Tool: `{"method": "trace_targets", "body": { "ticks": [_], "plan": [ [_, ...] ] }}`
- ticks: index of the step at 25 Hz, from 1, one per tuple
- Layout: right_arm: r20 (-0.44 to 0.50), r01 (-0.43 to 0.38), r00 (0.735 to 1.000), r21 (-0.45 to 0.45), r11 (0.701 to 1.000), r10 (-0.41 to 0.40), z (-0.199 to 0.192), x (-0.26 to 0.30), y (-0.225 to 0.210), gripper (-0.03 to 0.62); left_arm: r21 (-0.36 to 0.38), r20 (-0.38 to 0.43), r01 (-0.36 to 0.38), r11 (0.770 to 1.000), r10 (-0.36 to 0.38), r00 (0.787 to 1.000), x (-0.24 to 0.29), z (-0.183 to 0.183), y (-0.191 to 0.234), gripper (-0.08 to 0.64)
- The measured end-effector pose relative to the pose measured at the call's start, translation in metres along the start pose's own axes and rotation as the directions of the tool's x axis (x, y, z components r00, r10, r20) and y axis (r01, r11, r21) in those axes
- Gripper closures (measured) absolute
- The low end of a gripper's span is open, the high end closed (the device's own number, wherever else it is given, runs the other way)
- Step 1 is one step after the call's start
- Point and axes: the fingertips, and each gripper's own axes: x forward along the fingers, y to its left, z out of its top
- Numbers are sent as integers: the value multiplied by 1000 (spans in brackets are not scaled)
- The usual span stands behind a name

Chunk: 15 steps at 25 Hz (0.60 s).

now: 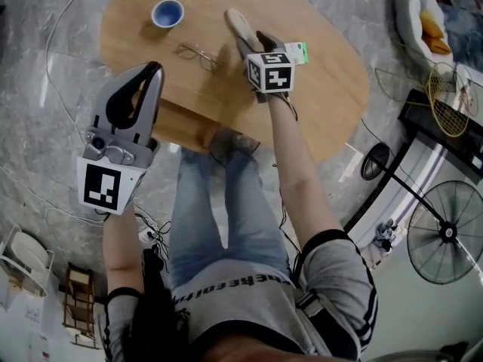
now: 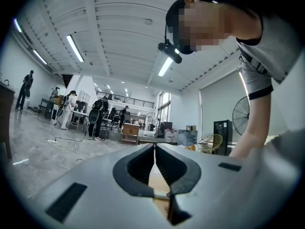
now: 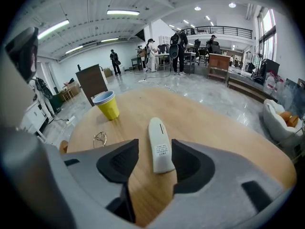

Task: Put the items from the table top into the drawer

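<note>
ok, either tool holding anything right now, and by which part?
Nothing held. Right tool open; the remote lies on the table with its near end between the jaws, ungripped. Left tool shut, empty.

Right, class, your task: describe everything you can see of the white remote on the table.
The white remote is a long, slim bar with rounded ends, apparently plastic. Its upper side shows a small dark slot toward the far end and a printed label toward the near end. It lies flat on the wooden table, lengthwise between the open jaws of the right claw, which do not touch it.
</note>
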Motion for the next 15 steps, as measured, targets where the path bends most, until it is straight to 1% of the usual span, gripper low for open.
{"method": "trace_targets", "body": {
  "ticks": [5,12,14,15],
  "plan": [
    [-50,24,998,-12,1000,-24,-11,15,-3,370,-6,-1,0,1000,0,1000,-8,-6,7,549],
    [-86,57,995,-13,998,-58,-21,31,-14,367,-8,-7,-6,1000,6,1000,-13,-16,15,549],
    [-92,70,993,-18,997,-72,-26,31,-16,373,-5,-11,-10,1000,10,1000,-15,-16,14,549],
    [-89,77,993,-18,997,-78,-28,30,-17,394,-4,-13,-13,1000,13,1000,-17,-17,14,549]
  ]
}}
